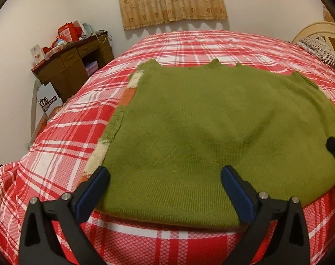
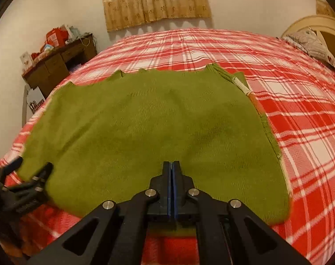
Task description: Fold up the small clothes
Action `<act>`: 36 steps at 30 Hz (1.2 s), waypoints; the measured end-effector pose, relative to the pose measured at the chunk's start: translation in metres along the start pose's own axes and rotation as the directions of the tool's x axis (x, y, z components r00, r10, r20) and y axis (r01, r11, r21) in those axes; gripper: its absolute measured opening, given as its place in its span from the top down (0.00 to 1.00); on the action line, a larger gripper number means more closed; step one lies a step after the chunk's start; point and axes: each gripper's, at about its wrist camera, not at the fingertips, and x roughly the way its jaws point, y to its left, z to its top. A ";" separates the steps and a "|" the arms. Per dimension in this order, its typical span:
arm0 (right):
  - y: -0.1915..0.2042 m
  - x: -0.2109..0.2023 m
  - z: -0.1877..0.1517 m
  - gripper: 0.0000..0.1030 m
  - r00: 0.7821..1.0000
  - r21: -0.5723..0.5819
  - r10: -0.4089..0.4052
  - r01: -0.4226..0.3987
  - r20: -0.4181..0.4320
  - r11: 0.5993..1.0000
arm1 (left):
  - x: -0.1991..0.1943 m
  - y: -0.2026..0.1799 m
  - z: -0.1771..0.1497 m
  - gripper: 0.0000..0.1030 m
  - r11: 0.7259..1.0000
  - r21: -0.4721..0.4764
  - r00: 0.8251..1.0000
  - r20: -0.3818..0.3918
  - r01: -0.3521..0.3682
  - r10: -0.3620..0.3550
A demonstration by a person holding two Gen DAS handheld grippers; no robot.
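The green knit lies spread flat on the bed, near hem just under both tools, ready for folding; left tool stands wide apart, straddling the hem; right tool is pressed together, seemingly pinching that hem.

desk clutter too small (boxes?), pillow cut off
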 end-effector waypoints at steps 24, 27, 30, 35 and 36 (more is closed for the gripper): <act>0.036 0.001 -0.027 0.31 0.996 -0.049 0.052 -0.048 0.068 0.998 | -0.033 0.048 -0.034 0.00 0.949 -0.287 0.991 0.025 0.130 -0.129; 0.036 0.001 -0.027 0.31 0.996 -0.045 0.058 -0.055 0.071 0.997 | -0.036 0.068 -0.050 0.00 0.888 -0.434 0.988 0.044 0.153 -0.148; 0.038 0.001 -0.027 0.31 0.996 -0.049 0.054 -0.051 0.071 0.998 | -0.027 0.067 -0.037 0.00 0.879 -0.440 0.982 0.055 0.187 -0.181; 0.036 0.001 -0.028 0.31 0.995 -0.045 0.061 -0.058 0.075 0.997 | 0.002 0.062 -0.005 0.05 0.845 -0.475 0.968 0.072 0.245 -0.241; 0.036 0.001 -0.028 0.31 0.995 -0.044 0.063 -0.060 0.076 0.997 | 0.007 0.063 0.002 0.13 0.835 -0.491 0.967 0.080 0.250 -0.243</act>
